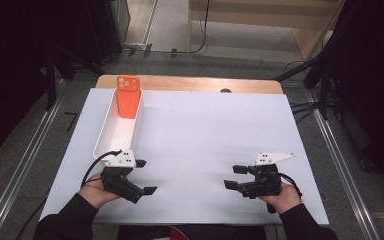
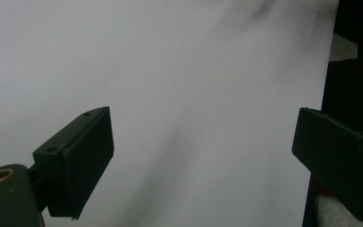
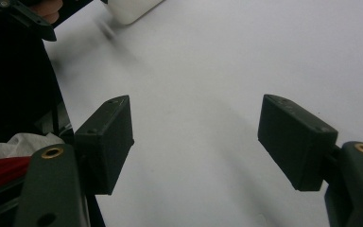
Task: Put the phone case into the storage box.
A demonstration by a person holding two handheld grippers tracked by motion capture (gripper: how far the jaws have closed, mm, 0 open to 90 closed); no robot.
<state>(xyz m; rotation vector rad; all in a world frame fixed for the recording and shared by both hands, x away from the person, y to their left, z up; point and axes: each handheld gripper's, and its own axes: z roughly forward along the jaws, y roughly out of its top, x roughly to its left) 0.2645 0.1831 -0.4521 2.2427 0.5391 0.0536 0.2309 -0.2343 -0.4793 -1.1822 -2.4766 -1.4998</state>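
We hold the left claw (image 1: 146,176) and right claw (image 1: 236,176) released and empty over the near white surface (image 1: 205,130). The orange phone (image 1: 128,96) leans at the far end of the white tray (image 1: 111,134), just beyond our left claw, nothing between them.

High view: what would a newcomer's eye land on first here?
The orange phone stands out, propped on end at the far end of the long white tray on the table's left. Nearer the person, the left claw and right claw sit open and empty over the white table, pointing toward each other.
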